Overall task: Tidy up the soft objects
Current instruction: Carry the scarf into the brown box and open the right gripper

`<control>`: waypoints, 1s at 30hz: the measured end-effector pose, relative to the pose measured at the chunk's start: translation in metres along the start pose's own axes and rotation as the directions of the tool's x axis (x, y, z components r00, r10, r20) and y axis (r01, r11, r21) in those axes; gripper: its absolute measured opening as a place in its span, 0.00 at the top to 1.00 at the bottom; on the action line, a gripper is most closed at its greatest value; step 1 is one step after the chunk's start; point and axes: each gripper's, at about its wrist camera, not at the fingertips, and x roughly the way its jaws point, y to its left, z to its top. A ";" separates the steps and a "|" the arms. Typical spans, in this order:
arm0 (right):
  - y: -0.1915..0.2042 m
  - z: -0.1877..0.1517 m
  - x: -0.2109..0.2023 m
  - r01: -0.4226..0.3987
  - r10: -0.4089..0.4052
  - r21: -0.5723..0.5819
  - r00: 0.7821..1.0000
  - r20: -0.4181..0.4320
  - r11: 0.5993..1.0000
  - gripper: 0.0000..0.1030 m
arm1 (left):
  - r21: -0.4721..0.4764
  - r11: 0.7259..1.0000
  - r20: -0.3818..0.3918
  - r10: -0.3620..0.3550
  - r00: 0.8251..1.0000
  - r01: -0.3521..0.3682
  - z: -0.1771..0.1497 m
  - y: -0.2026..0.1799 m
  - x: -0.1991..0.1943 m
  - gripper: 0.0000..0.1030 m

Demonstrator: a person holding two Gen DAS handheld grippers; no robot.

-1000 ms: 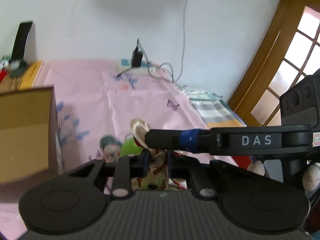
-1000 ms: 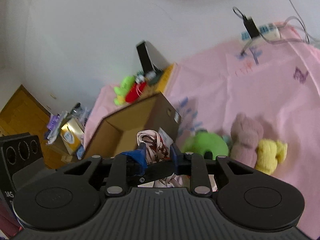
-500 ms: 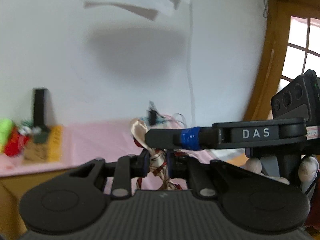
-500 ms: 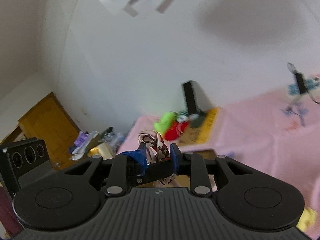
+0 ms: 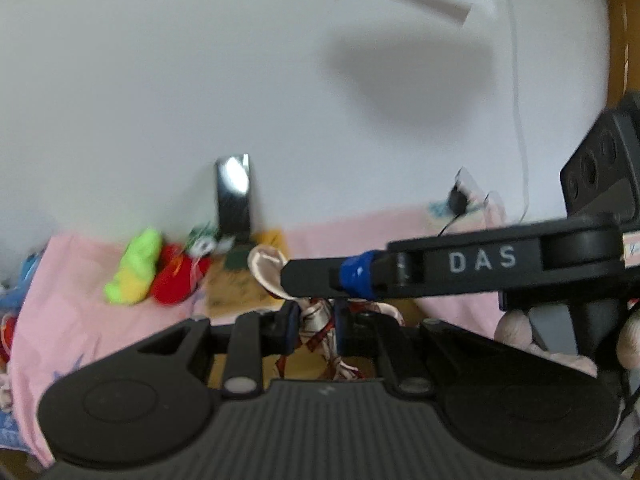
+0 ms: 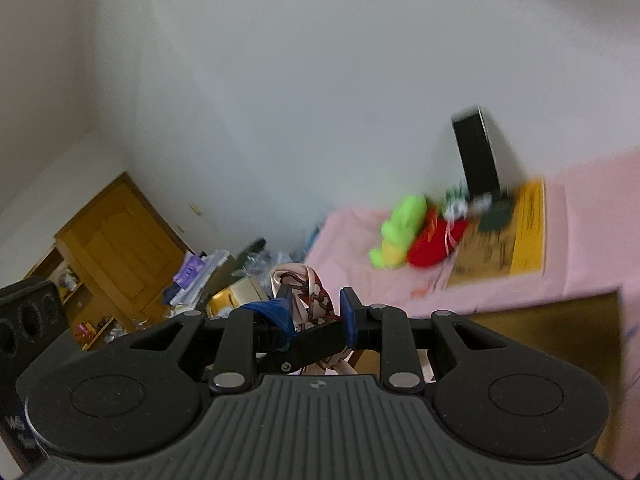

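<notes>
A cream silk scarf [image 5: 316,318] with a red-brown pattern hangs bunched between both grippers. My left gripper [image 5: 314,328] is shut on it, and a loop of the cloth sticks up above the jaws. One black finger [image 5: 320,278] of the right gripper, with a blue band, crosses in front from the right and pinches the same scarf. In the right wrist view my right gripper [image 6: 316,314] is shut on the scarf [image 6: 306,294]. An open cardboard box [image 6: 560,340] lies low on the right there.
A pink tablecloth [image 5: 100,320] covers the table against a white wall. At its far end lie a green-yellow plush [image 5: 134,268], a red plush [image 5: 178,276], a yellow booklet [image 6: 528,232] and an upright black slab [image 5: 234,196]. A wooden cabinet [image 6: 120,248] and clutter stand off to the left.
Both grippers have risen and swung left with the scarf still pinched. The green, pink and yellow plush toys have left view; the far end of the table now shows.
</notes>
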 end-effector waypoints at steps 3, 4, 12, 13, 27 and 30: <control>-0.005 -0.016 0.030 0.030 -0.025 0.103 0.999 -0.048 0.994 0.93 | 0.009 1.000 -0.087 0.003 0.996 -0.003 -0.018 0.026 0.016 0.93; -0.008 -0.021 0.040 0.042 -0.033 0.143 0.997 -0.069 0.989 0.93 | 0.013 1.000 -0.119 0.001 0.993 0.001 -0.021 0.035 0.021 0.93; -0.033 -0.065 0.077 0.176 -0.101 0.409 0.975 -0.198 0.896 0.93 | 0.040 0.997 -0.319 -0.049 0.946 0.065 -0.056 0.054 0.065 0.93; -0.037 -0.068 0.080 0.194 -0.112 0.427 0.971 -0.209 0.883 0.93 | 0.036 0.997 -0.333 -0.056 0.941 0.072 -0.059 0.055 0.072 0.93; -0.081 -0.080 0.116 0.363 -0.192 0.496 0.912 -0.363 0.789 0.92 | -0.031 0.998 -0.451 -0.064 0.890 0.056 -0.082 0.073 0.131 0.74; -0.088 -0.081 0.118 0.368 -0.192 0.506 0.910 -0.367 0.780 0.90 | -0.013 0.999 -0.449 -0.042 0.893 0.041 -0.083 0.072 0.135 0.52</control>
